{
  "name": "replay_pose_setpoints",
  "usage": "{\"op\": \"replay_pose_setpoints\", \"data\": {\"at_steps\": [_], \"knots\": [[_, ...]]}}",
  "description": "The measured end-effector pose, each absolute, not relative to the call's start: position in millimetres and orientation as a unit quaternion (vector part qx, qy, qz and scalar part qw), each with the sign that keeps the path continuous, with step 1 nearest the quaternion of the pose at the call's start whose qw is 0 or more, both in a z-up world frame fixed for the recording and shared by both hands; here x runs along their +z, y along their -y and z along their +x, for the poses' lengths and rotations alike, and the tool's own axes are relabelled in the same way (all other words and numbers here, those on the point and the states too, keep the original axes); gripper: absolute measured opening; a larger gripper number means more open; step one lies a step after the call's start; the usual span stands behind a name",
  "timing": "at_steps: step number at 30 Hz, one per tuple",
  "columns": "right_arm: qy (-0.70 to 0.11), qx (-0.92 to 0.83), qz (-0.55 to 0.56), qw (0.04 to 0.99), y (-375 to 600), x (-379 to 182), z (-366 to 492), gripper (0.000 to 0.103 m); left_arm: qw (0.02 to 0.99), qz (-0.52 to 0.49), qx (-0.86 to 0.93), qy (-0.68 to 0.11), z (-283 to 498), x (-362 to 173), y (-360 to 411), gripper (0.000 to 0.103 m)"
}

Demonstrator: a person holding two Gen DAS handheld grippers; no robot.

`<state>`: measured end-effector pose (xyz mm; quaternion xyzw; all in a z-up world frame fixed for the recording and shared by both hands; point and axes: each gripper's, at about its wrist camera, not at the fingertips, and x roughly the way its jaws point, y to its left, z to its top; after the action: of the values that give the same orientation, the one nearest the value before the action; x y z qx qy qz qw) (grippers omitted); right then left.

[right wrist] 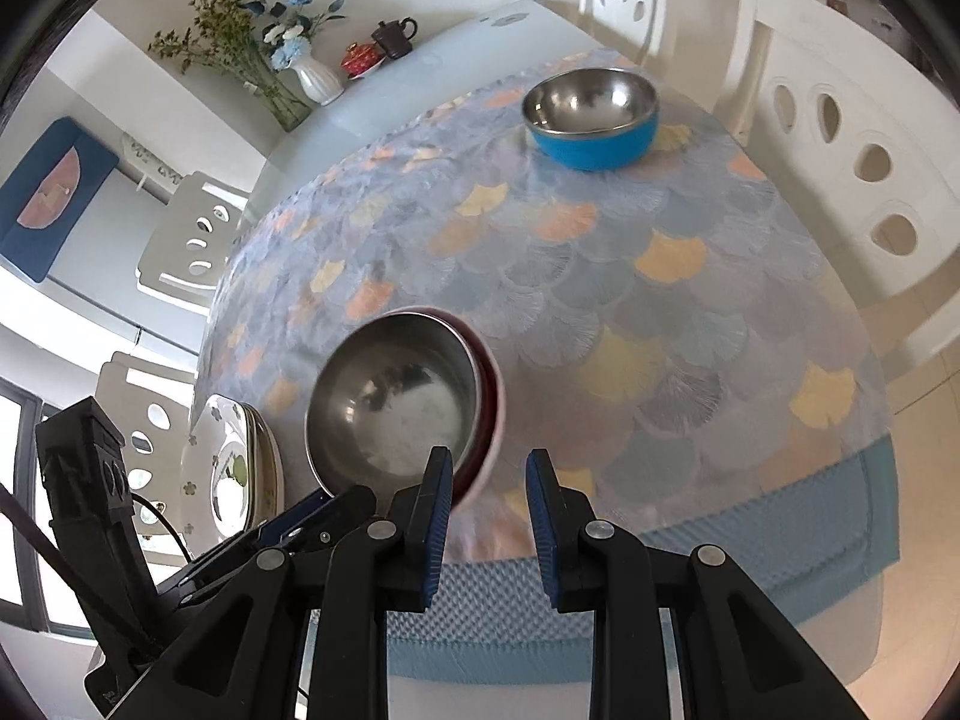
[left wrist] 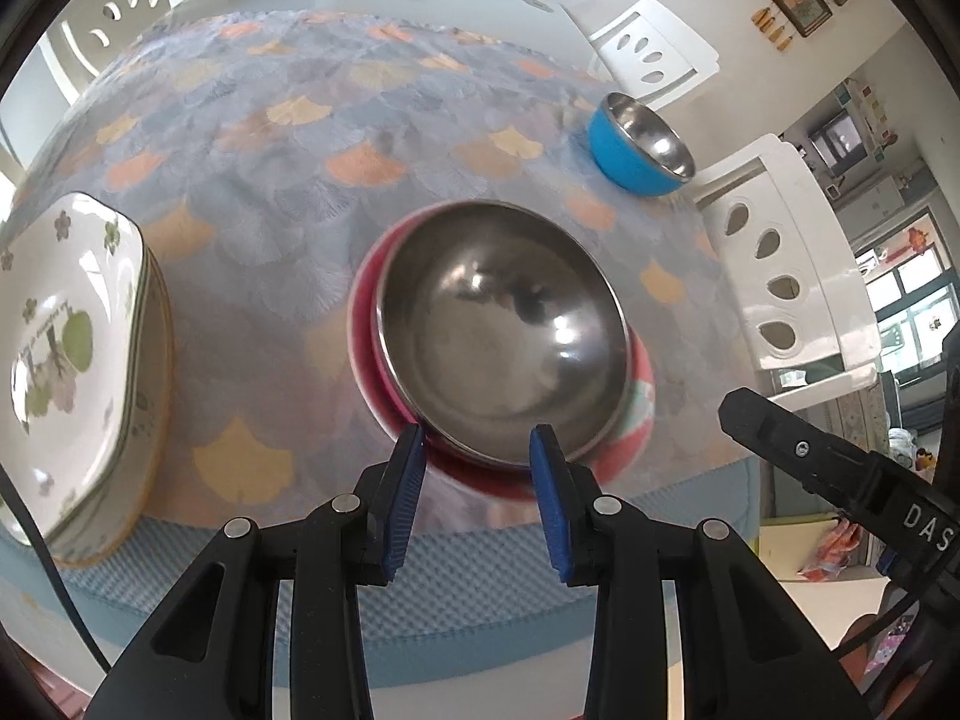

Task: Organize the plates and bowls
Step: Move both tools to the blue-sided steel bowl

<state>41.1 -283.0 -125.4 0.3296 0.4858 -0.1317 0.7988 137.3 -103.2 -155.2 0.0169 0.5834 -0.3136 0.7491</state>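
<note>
Both tongs are seen empty: left gripper (left wrist: 478, 441) is held slightly spread over the near rim of the pink-sided steel bowls (left wrist: 501, 330), nothing pinched; right gripper (right wrist: 489, 468) is likewise narrowly parted, just beside those nested bowls, apart from them. Blue-sided steel bowl (right wrist: 591, 117) is set alone, well apart, at the far right of the ginkgo-patterned tablecloth (left wrist: 288, 192). Stacked white floral square plates (left wrist: 66, 348) are placed at the left edge.

Bright daylight came from windows (left wrist: 900, 312) at the frame edges. Steel bowl (left wrist: 501, 330) showed glare and slight motion blur. Heavy fisheye bending, dark vignette corners.
</note>
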Motion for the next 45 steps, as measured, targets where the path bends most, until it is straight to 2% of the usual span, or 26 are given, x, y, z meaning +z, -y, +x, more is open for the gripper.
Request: {"op": "replay_pose_setpoints", "data": {"at_steps": [5, 10, 17, 18, 19, 21, 24, 27, 31, 36, 42, 45], "knots": [[-0.474, -0.142, 0.337, 0.801, 282, -118, 21, 0.024, 0.762, 0.036, -0.311, -0.567, 129, -155, 107, 0.033], [-0.459, -0.142, 0.337, 0.810, 283, -105, 4, 0.024, 0.757, 0.011, -0.313, -0.574, 128, -147, 95, 0.032], [-0.341, -0.130, 0.292, 0.884, 303, -34, -26, 0.025, 0.794, -0.037, -0.383, -0.471, 112, -39, 96, 0.032], [-0.324, -0.128, 0.282, 0.894, 307, -23, -29, 0.032, 0.797, -0.041, -0.395, -0.455, 109, -23, 101, 0.034], [-0.301, -0.125, 0.272, 0.905, 313, -10, -31, 0.052, 0.799, -0.043, -0.405, -0.442, 107, -10, 107, 0.034], [-0.257, -0.124, 0.264, 0.921, 327, 8, -35, 0.073, 0.806, -0.042, -0.419, -0.416, 106, 14, 124, 0.036], [-0.217, -0.125, 0.248, 0.936, 352, 26, -28, 0.073, 0.815, -0.044, -0.421, -0.396, 119, 34, 157, 0.046], [-0.233, -0.145, 0.250, 0.929, 391, 22, -3, 0.073, 0.821, -0.049, -0.406, -0.398, 148, 38, 198, 0.046], [-0.290, -0.163, 0.301, 0.894, 456, -20, 40, 0.071, 0.815, -0.054, -0.380, -0.433, 197, 18, 261, 0.046], [-0.357, -0.158, 0.333, 0.859, 506, -88, 99, 0.061, 0.804, -0.051, -0.337, -0.488, 251, -56, 317, 0.045], [-0.400, -0.151, 0.346, 0.835, 532, -159, 155, 0.059, 0.770, -0.068, -0.288, -0.566, 286, -138, 345, 0.041], [-0.415, -0.150, 0.349, 0.827, 537, -181, 171, 0.058, 0.757, -0.109, -0.266, -0.587, 288, -165, 342, 0.040]]}}
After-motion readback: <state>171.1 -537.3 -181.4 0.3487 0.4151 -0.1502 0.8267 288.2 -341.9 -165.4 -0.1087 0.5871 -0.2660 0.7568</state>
